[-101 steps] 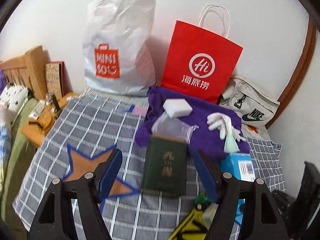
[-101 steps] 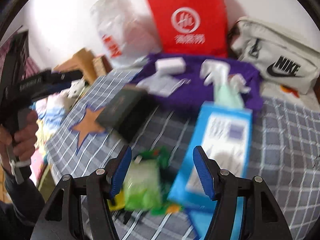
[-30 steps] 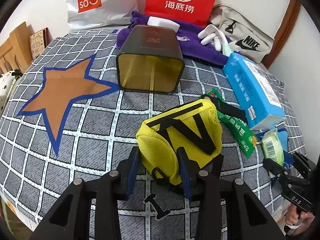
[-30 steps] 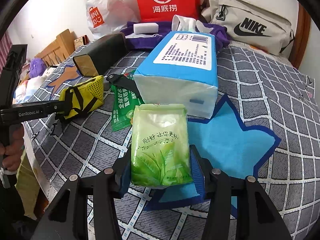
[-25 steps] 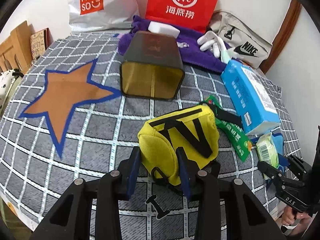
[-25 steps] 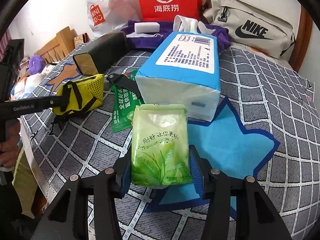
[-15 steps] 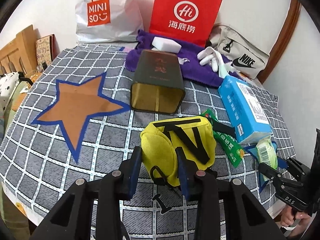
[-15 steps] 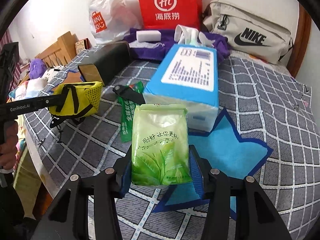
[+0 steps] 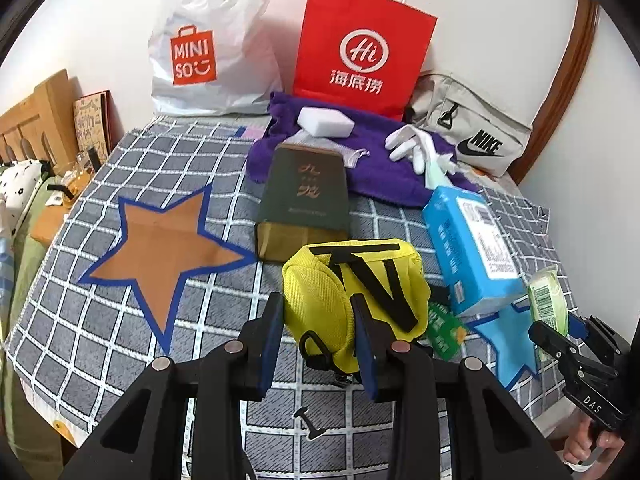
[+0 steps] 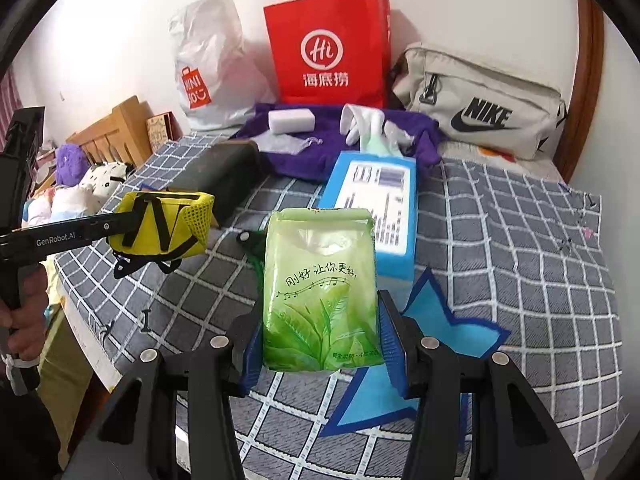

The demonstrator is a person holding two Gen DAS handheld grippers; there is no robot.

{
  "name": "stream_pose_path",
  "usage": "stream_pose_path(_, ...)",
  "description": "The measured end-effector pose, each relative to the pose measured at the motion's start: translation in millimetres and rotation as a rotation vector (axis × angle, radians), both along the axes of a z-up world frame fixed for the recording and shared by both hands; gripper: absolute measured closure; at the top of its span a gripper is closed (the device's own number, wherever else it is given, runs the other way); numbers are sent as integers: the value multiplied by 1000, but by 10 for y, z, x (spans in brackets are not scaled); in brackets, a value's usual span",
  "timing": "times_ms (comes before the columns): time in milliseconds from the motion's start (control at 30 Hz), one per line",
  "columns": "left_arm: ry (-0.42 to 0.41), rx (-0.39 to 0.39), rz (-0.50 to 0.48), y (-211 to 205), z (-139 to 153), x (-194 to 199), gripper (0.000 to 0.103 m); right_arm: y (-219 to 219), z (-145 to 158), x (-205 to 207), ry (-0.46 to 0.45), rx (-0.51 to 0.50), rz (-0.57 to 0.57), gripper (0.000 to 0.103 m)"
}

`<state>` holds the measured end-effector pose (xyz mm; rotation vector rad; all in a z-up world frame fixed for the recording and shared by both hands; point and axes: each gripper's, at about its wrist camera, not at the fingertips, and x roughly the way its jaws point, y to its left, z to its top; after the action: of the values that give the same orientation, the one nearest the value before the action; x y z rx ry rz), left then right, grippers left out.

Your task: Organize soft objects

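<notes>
Left tongs point(image 9: 316, 336) are clenched on a yellow mesh pouch point(image 9: 352, 292), pads pressing its near end; the pouch hangs clear of the checked bedspread point(image 9: 120, 340), black straps dangling below. Its lower edge is hidden behind the tong arms. Right tongs point(image 10: 320, 344) are clenched on a green tissue pack point(image 10: 320, 292), gripped at both long sides and held above the bedspread; the pack's bottom edge sits between the pads.

From the left wrist view: an orange star patch point(image 9: 160, 248) lies at 9 o'clock of the pouch. A dark green box point(image 9: 304, 200) lies at 12 o'clock, its near end partly covered by the pouch. A blue tissue box point(image 9: 468, 248) sits at 2 o'clock; a green sachet point(image 9: 444, 328) beneath it is mostly hidden. A blue star patch point(image 9: 508, 336) is largely covered by the tissue box and the other tool.

Farther back, at 12 o'clock, a purple towel point(image 9: 384, 176) carries a white sponge point(image 9: 326, 121) and white gloves point(image 9: 412, 144). Against the wall stand a white Miniso bag point(image 9: 204, 48), a red paper bag point(image 9: 360, 52) and a beige Nike bag point(image 9: 472, 136), its right end cut by the towel's clutter.

A hand point(image 10: 22, 312) holding the left tool shows at the right wrist view's left edge, partly cropped. Objects beyond the wooden headboard point(image 10: 116, 132) are too small to identify.
</notes>
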<state>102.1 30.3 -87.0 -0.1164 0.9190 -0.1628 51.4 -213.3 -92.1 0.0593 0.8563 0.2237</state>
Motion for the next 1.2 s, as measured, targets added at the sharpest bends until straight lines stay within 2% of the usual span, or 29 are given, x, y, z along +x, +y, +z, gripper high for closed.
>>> stream_pose_path(400, -40, -11, -13, -53, 301, 118, 72, -25, 327, 108, -57, 6, -13, 54)
stream_pose_path(867, -60, -18, -7, -17, 469, 348, 72, -118, 485, 382, -65, 76, -1, 54)
stream_pose_path(1200, -65, -20, 6, 28, 511, 648, 72, -221, 512, 785, -58, 58, -16, 54)
